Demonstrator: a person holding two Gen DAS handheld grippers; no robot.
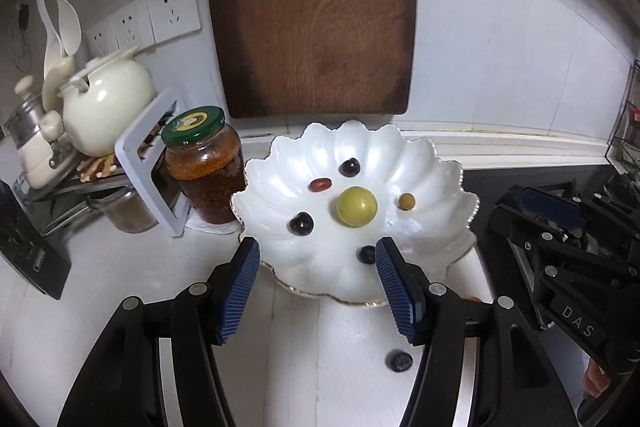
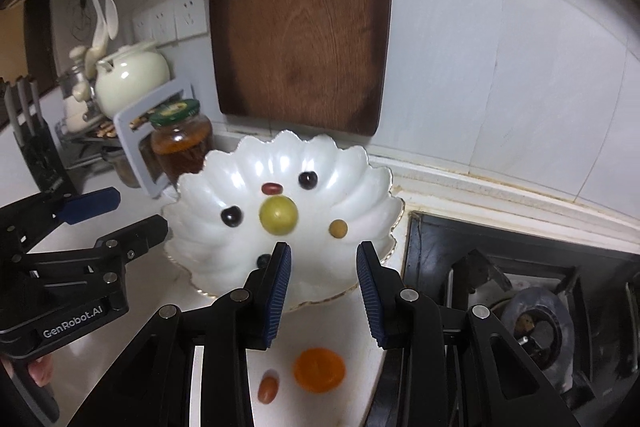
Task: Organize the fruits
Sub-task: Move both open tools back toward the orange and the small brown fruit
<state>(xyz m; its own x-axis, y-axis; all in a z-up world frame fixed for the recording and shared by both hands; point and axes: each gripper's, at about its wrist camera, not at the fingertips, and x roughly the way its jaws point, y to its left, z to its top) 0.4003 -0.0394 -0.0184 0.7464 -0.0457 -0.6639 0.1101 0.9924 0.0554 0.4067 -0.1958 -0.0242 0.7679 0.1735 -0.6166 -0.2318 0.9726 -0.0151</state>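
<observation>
A white scalloped bowl sits on the counter and holds a green-yellow round fruit, two dark cherries, a red date, a small tan fruit and a blueberry. Another blueberry lies on the counter in front of the bowl. An orange fruit and a small red fruit lie on the counter under my right gripper. My left gripper is open and empty at the bowl's near rim. My right gripper is open and empty over the bowl's near edge.
A dark wooden cutting board leans on the wall behind the bowl. A green-lidded jar, a grey rack and a cream teapot stand left. A gas stove is right. A knife block is far left.
</observation>
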